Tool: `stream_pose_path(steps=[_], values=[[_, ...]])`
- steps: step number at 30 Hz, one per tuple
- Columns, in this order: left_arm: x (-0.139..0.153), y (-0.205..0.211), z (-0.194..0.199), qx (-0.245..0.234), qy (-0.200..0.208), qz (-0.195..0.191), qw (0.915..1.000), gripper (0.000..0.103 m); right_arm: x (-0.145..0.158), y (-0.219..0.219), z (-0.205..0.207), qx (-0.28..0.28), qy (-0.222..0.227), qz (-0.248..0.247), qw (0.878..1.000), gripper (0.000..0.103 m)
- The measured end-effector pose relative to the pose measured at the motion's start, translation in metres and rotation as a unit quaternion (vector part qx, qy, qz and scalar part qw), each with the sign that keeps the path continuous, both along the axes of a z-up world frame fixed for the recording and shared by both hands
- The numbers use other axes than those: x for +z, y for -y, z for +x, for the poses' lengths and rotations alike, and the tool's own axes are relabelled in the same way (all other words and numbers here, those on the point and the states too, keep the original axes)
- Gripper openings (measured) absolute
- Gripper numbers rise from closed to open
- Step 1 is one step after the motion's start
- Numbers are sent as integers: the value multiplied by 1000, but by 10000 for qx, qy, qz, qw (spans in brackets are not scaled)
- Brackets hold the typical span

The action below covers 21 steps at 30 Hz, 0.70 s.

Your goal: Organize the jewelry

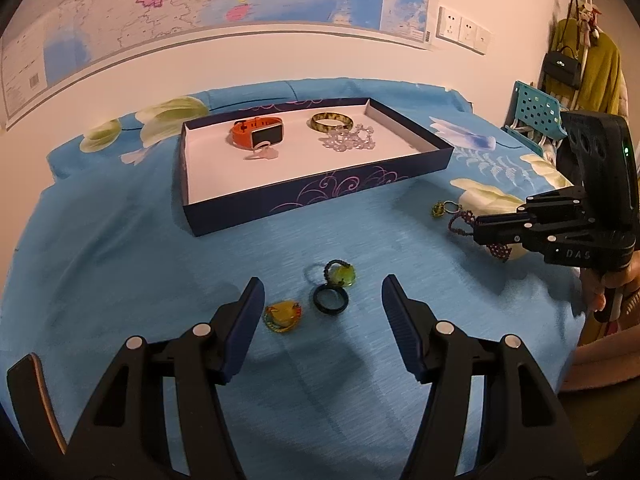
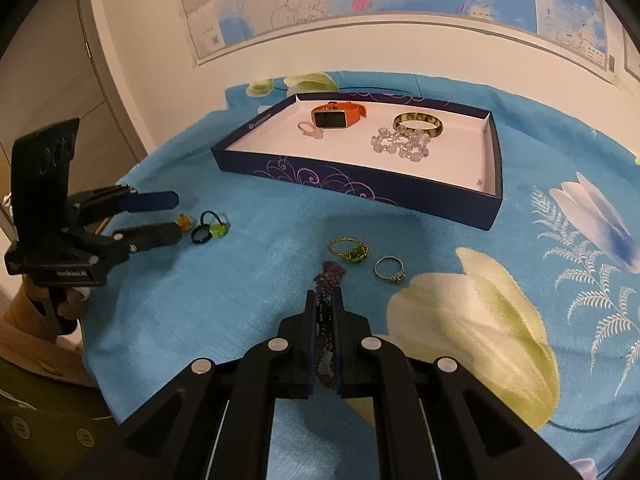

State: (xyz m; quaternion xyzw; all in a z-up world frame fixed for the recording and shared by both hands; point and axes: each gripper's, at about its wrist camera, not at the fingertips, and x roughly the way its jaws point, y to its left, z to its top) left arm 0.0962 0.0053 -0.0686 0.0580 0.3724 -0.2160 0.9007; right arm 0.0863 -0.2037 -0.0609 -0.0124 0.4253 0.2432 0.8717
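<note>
My right gripper (image 2: pixel 325 300) has its fingers (image 2: pixel 310 320) pressed in on a purple beaded bracelet (image 2: pixel 328 276), which runs between the pads and sticks out past the tips. From the left wrist view I see the same gripper (image 1: pixel 476 232) side-on, the bracelet (image 1: pixel 460 222) looping out ahead of the tips and trailing below them. I cannot tell whether the beads touch the cloth.

Just ahead of my right fingertips a gold ring with a green stone (image 2: pixel 349 250) lies on the blue floral cloth (image 2: pixel 224 300) covering the counter, and a silver ring (image 2: pixel 390 270) sits just to its right. Further ahead stands the dark blue tray (image 2: pixel 360 190), white inside. It holds an orange watch (image 2: pixel 336 116) at the far left with a pale pink ring (image 2: pixel 310 130) touching its near side, a green patterned bangle (image 2: pixel 418 124) at the far right, and a clear crystal bracelet (image 2: pixel 402 144) heaped against the bangle's near edge.

My left gripper (image 1: pixel 323 304) has its fingers (image 1: pixel 248 320) spread wide. Between them lie three small pieces: a yellow-orange ring (image 1: pixel 282 316) just beside the left finger, a black ring (image 1: pixel 330 299) near the middle, and a green-stone ring (image 1: pixel 340 274) touching the black one on its far side. The tray (image 1: pixel 320 196) is well beyond these, straight ahead of the left fingers.
</note>
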Motion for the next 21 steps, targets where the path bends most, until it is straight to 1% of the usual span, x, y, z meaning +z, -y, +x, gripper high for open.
stream_pose_path(steps=[8,9,10,16,18,20,21], values=[[-1,5,0,-47,-14,-8,10000,60,4,2,-2,20,10,145,9999,5],[-1,5,0,-50,-17,-12,10000,60,4,2,-2,7,6,151,9999,5],[-1,5,0,-48,-20,-7,10000,60,3,3,-1,0,-6,154,9999,2],[-2,6,1,-51,-26,-13,10000,60,-2,5,3,-60,-90,95,9999,2],[-2,7,2,-56,-33,-6,10000,60,-5,6,5,-101,-148,60,9998,6],[-3,7,2,-68,-32,1,10000,60,-7,8,8,-163,-202,109,9996,15],[-3,7,3,-68,-35,0,10000,60,-8,9,8,-157,-213,141,9996,22]])
